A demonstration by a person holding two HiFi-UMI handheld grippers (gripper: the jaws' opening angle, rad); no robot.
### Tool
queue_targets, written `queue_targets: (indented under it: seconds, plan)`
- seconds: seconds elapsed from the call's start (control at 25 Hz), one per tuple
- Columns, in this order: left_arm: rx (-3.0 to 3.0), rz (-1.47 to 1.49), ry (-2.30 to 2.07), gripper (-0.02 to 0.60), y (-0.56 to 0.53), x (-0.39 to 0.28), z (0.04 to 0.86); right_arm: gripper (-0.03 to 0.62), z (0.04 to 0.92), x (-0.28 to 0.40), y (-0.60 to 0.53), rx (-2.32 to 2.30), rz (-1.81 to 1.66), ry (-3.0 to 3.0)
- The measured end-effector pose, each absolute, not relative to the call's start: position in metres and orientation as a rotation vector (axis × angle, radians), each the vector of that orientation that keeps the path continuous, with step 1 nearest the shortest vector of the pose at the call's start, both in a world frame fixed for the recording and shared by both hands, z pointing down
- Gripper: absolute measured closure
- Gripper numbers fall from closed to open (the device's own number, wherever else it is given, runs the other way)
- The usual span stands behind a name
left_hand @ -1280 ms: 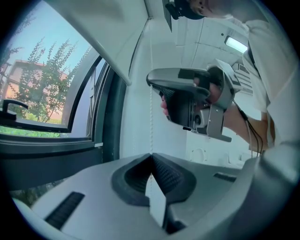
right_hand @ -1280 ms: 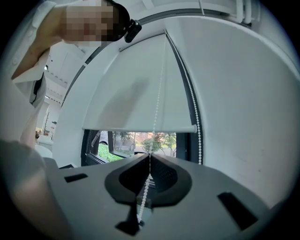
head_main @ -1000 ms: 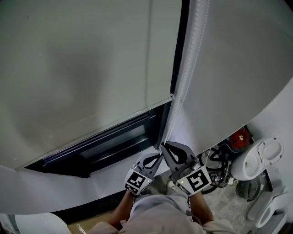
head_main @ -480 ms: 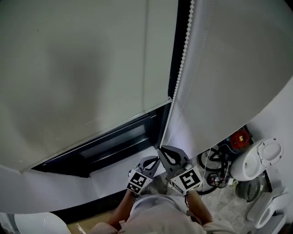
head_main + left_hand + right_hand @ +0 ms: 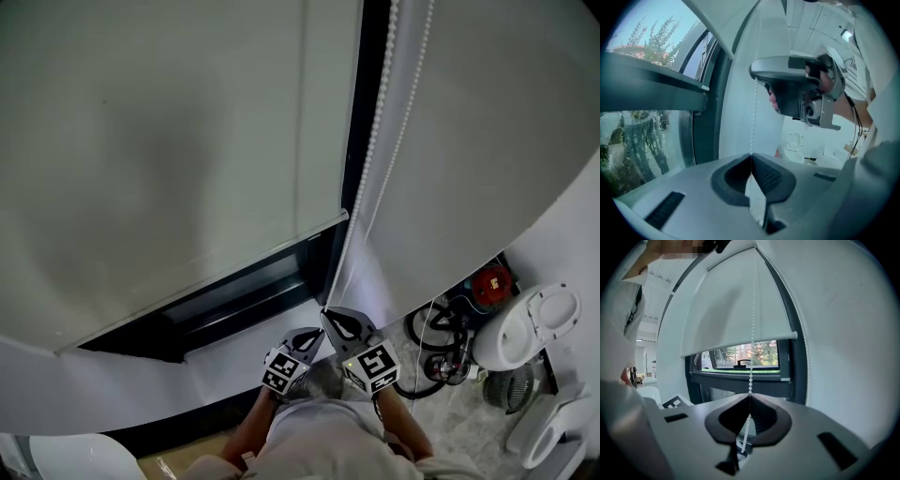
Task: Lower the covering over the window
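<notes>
A white roller blind covers most of the dark-framed window; a strip of glass shows under its bottom bar. A white bead chain hangs beside the frame in two strands. Low in the head view, my left gripper and right gripper sit close together, the right slightly higher. Each is shut on the chain. In the left gripper view the chain rises from the closed left gripper to the right gripper above. The right gripper clamps the chain, which runs on through the jaws.
White wall flanks the window on the right. On the floor at the right lie black cables, a red device, a white round-lidded fixture and a small fan. The person's sleeves fill the bottom middle.
Both grippers have come down together, still shut on the bead chain. The blind's bottom bar sits a little lower over the glass.
</notes>
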State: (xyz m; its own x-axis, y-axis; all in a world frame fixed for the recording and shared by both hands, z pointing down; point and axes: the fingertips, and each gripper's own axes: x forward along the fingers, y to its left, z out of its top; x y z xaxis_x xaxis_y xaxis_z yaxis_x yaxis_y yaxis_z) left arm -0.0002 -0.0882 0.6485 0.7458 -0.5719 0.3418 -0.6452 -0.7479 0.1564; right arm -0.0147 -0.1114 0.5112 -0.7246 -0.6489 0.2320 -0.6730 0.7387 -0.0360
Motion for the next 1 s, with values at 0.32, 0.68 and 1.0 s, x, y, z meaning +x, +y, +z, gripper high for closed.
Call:
queue_targets:
  seconds: [0.32, 0.68, 1.0]
  plan:
    - [2.608, 0.439, -0.929, 0.481, -0.069, -0.01, 0.655, 0.597, 0.553, -0.011, -0.113, 1.047, 0.221, -2.655]
    - [2.785, 0.138, -1.058, 0.423, -0.081, -0.024, 0.52, 0.597, 0.591, -0.015, -0.106, 0.994, 0.284, -2.617]
    - [2.935, 0.0, -1.072, 0.449, -0.086, -0.014, 0.444, 0.597, 0.619, -0.023, -0.095, 0.939, 0.333, -2.586]
